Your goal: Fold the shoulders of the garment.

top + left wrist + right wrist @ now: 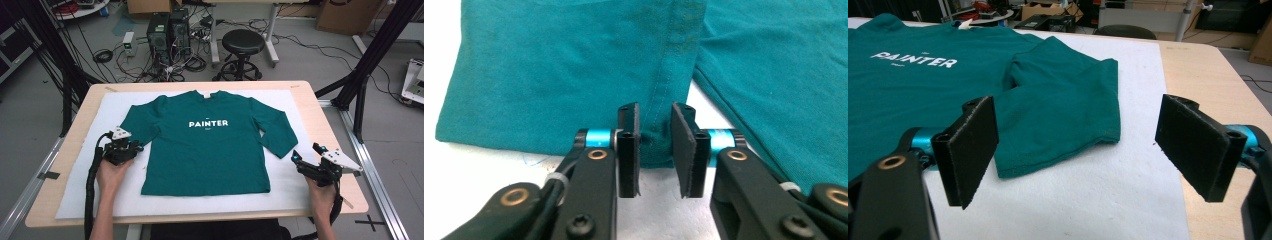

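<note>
pinching left gripper (655,150) nearly closed around sleeve cuff (651,145), right gripper (1078,150) wide open, empty, beside shirt (205,145)

White capitals reading "PAINTER" stand across the chest of the green shirt (205,145).

The green T-shirt (205,145) lay flat across the middle of the white mat (80,200), so nothing rose in the way above it. Bare mat ran along the near edge and down both sides, giving low passage there. The left gripper (134,148) sat at the cuff of the shirt's sleeve (574,75), its jaws narrowed about the hem with fabric between them. The right gripper (307,152) stood wide apart over bare mat, near the other sleeve (1068,110) but clear of it. Beyond the table (327,125), a stool (243,45) and black frame posts (372,55) hemmed the far side.
</note>
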Motion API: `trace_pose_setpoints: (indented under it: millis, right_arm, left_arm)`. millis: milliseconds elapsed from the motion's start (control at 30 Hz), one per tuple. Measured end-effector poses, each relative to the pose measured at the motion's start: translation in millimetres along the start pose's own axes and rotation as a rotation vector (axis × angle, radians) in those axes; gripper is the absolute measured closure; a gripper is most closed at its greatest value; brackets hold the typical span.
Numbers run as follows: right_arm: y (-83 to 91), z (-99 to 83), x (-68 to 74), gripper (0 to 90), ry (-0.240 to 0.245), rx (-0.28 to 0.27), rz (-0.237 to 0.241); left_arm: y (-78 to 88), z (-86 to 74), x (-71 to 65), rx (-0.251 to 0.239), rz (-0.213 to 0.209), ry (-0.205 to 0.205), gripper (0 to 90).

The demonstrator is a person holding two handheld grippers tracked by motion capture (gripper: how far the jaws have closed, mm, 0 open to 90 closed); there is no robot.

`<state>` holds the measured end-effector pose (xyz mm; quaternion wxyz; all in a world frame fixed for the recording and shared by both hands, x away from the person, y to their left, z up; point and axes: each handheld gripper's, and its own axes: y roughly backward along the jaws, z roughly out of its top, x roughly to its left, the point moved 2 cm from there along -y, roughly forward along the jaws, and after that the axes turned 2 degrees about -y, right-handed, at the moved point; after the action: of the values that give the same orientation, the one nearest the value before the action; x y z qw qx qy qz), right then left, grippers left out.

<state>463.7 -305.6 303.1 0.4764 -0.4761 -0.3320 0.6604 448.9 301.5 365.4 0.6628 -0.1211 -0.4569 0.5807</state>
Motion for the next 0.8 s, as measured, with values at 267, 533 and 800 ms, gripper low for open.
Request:
trace_pose_setpoints:
  millis: [267, 533, 800]
  right_arm:
    - [-0.4, 0.1, 0.0, 17.9, -0.003, 0.005, -0.002]
    - [-1.5, 0.4, 0.5, 17.9, 0.006, 0.013, -0.013]
    - [-1.7, 0.5, 0.7, 17.9, 0.003, 0.018, -0.023]
  left_arm:
    - [0.0, -0.8, -2.1, -0.006, 0.027, -0.008, 81.6]
    - [1.9, 0.8, 1.3, -0.05, 0.005, 0.05, 84.4]
    - [12.6, 9.1, -0.7, -0.119, -0.07, 0.116, 84.5]
